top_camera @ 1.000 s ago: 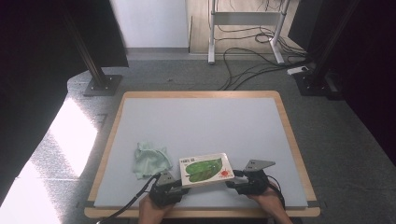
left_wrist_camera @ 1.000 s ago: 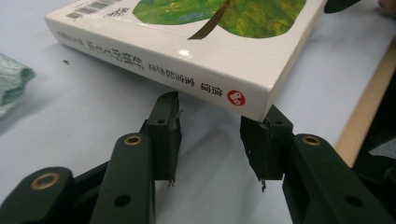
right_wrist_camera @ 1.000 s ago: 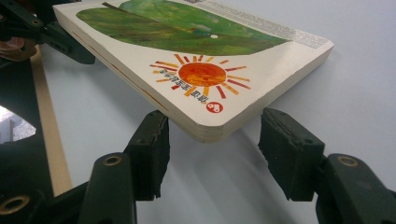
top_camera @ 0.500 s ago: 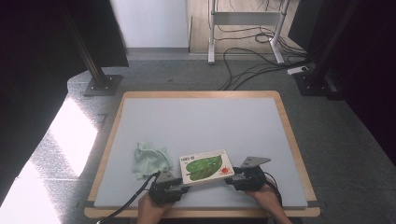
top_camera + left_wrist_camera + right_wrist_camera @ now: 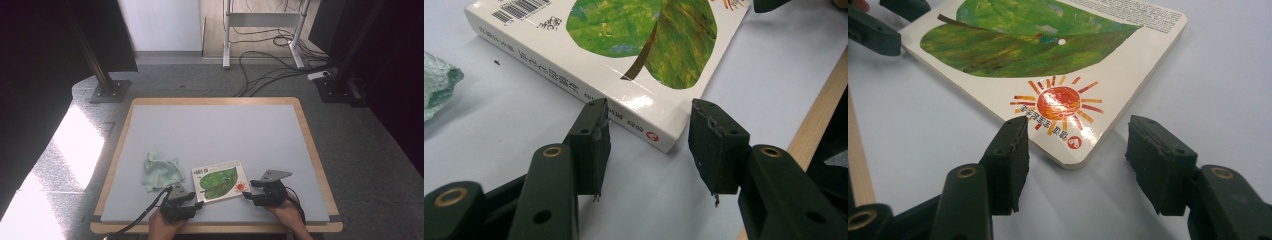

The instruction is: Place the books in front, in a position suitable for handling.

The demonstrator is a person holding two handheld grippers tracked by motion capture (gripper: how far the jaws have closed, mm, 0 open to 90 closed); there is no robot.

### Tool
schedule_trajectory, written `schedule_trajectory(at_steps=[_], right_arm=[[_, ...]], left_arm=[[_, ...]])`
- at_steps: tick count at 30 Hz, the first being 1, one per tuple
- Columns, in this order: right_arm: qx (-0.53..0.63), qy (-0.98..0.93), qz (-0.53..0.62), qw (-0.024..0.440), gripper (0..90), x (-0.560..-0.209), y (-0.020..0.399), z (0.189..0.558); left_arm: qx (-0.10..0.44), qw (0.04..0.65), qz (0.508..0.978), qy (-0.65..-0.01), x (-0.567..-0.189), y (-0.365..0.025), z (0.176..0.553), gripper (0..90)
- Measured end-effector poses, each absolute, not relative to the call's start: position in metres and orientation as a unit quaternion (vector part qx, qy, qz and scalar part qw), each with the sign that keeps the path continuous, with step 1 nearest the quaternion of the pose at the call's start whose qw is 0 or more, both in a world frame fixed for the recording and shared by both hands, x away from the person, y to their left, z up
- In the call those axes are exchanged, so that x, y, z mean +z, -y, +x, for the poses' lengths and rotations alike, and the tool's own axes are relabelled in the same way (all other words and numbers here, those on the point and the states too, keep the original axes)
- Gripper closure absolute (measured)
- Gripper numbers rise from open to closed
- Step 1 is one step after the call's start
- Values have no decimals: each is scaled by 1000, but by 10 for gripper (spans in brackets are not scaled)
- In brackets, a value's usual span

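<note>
Green leaf artwork covers the board book (image 5: 220, 180), which lies flat on the grey table mat (image 5: 215, 130) in the lower middle of the high view, close to the near wooden edge (image 5: 215, 229). At its lower left corner sits the left gripper (image 5: 191, 197); its jaws have just been opening and now stand apart on either side of the book's spine corner (image 5: 659, 137), with the left pad right at the spine and the right pad clear, so nothing is clamped. At the lower right corner the right gripper (image 5: 248, 190) is likewise released, its jaws spread to either side of the rounded corner below the red sun (image 5: 1058, 100), with gaps showing on both sides. Just left of the book, a crumpled pale green cloth (image 5: 161, 171) rests on the mat, near the left gripper but apart from it. Beyond the table, in the upper right of the high view, cables (image 5: 270, 65) trail across the grey floor beneath a white frame (image 5: 262, 20).
</note>
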State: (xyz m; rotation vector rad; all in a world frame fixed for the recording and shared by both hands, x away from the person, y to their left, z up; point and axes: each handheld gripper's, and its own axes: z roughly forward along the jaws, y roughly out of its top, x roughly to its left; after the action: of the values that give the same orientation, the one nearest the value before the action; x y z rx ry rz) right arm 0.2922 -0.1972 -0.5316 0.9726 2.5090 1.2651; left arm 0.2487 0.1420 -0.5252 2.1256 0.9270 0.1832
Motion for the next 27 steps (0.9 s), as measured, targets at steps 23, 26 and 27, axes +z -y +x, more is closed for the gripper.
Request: schedule_trajectory(at_steps=[23,26,27], right_arm=[[416,-843,325,109,412,-529,184,313],[423,-836,329,117,375,-523,193,312],[420,-837,329,122,359,-520,197,312]], left_arm=[[126,366,840,-380,-511,-153,277,452],[137,382,832,-378,-495,-165,274,428],[138,385,830,-380,-492,-168,273,412]])
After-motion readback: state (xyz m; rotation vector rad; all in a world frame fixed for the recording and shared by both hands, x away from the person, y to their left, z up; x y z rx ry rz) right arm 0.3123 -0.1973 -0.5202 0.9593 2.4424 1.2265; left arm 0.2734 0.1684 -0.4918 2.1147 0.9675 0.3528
